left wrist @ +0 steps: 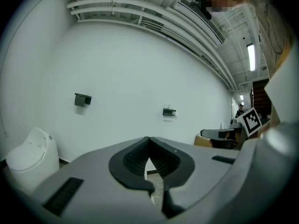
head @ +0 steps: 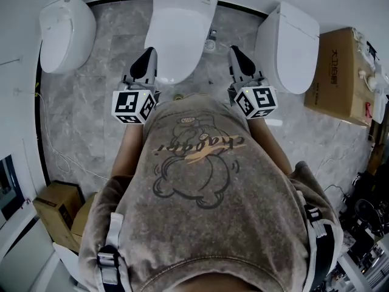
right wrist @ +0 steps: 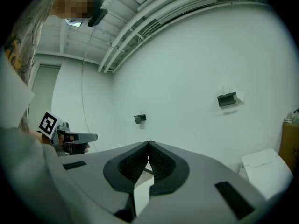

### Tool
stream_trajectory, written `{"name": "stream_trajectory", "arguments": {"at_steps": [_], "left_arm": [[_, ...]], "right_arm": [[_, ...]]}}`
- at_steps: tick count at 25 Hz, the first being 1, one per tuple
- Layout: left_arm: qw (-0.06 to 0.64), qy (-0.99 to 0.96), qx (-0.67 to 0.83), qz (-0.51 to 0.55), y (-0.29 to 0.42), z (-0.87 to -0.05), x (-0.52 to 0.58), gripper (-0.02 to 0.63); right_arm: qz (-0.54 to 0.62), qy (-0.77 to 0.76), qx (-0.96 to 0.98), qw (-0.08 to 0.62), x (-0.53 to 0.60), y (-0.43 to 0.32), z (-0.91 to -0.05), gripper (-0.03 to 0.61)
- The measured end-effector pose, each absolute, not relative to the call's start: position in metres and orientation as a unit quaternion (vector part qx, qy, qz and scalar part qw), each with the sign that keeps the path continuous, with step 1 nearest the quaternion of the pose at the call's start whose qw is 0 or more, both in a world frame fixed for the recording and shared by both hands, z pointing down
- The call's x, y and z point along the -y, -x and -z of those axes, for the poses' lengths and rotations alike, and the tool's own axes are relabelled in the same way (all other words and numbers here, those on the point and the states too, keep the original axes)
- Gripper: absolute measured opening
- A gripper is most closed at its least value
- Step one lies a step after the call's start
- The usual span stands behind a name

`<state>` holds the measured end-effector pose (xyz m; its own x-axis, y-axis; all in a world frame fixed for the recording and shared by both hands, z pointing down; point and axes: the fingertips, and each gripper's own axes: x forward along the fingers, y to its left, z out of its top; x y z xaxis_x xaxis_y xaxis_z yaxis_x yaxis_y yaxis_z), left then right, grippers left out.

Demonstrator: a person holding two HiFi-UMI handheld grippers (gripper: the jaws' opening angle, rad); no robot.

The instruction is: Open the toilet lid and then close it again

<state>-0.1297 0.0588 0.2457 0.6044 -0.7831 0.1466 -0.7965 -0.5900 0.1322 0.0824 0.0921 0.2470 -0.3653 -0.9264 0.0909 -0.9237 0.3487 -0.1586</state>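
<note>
Left gripper (head: 147,58) and right gripper (head: 236,53) both have jaws pressed together on nothing; I hold them either side of the toilet lid (head: 179,23), which lies down

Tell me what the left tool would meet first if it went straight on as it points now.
Most likely the bare white wall: the left tool, shut and empty, aims at it. In the head view it sits close beside the middle toilet, so depth there is unclear.
</note>
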Motion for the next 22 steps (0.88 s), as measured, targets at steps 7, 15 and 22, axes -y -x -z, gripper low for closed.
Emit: {"name": "stream_trajectory", "arguments": {"at_steps": [7,15,22], "left_arm": [[0.093,-0.889,0.446,-0.038,0.1276,-0.2456,-0.0610,0.008],[0.098,-0.886,0.453,-0.029,0.1251,-0.2420,-0.0583,0.008],[0.095,-0.884,0.457,-0.031,0.1231,-0.2409,-0.0595,0.008]], "right_arm": [[0.099,0.560,-0.823,0.008,-0.0942,-0.0819,-0.2508,0.026],[0.105,0.553,-0.827,0.008,-0.0962,-0.0805,-0.2529,0.026],[0.105,0.549,-0.829,0.008,-0.0966,-0.0790,-0.2536,0.026]]}}
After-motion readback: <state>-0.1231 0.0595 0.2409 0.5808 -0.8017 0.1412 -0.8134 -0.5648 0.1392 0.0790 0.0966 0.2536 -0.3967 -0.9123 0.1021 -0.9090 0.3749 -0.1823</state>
